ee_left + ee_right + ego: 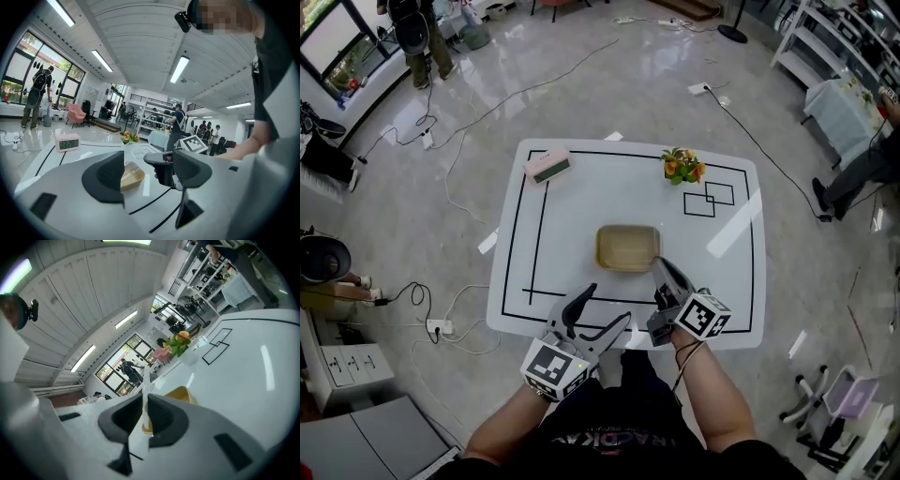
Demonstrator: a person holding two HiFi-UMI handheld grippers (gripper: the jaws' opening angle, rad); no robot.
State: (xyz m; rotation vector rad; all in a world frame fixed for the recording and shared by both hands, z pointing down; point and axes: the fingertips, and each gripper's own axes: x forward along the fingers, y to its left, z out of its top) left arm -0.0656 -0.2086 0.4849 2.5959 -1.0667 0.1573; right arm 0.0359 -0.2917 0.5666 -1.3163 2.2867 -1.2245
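Note:
A tan square bowl (628,247) sits at the middle of a white table (572,216) marked with black lines. My right gripper (660,278) hovers at the bowl's near right corner. Its jaws are shut on a thin white strip (142,401) seen edge-on, with the bowl (183,394) just beyond. My left gripper (609,306) is open over the table's front edge and holds nothing. In the left gripper view its fingers (107,177) stand wide apart around the bowl (130,174) and the right gripper (164,168).
A pink clock (547,165) lies at the far left corner of the table, and a flower pot (682,166) at the far right by two drawn squares (709,200). Cables (459,141) trail over the floor. A person (420,37) stands far left, shelving (839,56) far right.

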